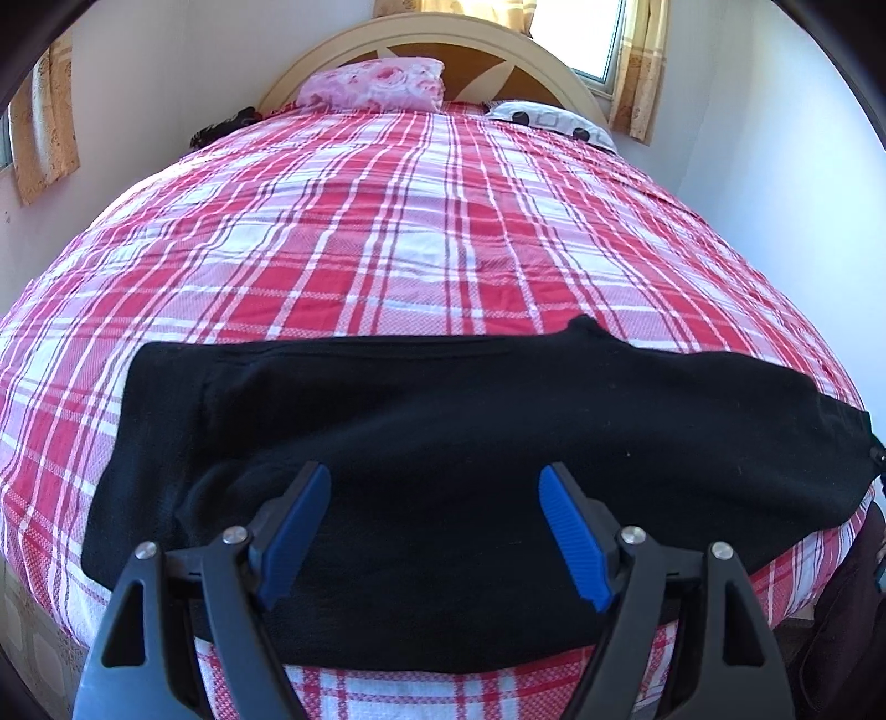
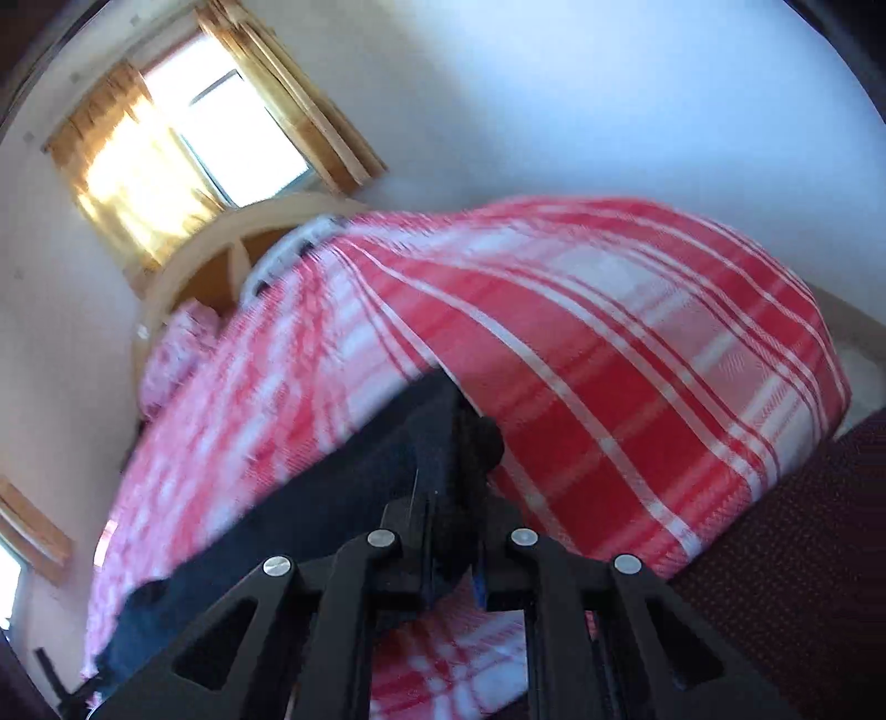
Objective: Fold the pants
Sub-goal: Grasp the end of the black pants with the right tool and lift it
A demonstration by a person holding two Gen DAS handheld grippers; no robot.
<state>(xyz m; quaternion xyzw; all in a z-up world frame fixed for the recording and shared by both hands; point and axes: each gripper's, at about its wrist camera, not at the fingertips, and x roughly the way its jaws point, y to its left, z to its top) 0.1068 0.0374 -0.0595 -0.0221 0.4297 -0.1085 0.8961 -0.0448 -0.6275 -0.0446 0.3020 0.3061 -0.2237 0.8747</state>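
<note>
Black pants (image 1: 443,443) lie folded lengthwise across the near edge of the bed, running left to right. My left gripper (image 1: 434,531) is open and empty, its blue pads (image 1: 293,537) spread just above the pants' near edge. In the right wrist view the picture is tilted and blurred; my right gripper (image 2: 454,531) is shut on an end of the black pants (image 2: 332,498), which stretch away to the lower left over the bed.
The bed has a red and white plaid cover (image 1: 387,232). A pink floral pillow (image 1: 376,83) and a white patterned pillow (image 1: 554,119) lie by the headboard (image 1: 443,39). Walls close in on both sides. A dark maroon object (image 2: 786,554) stands beside the bed's corner.
</note>
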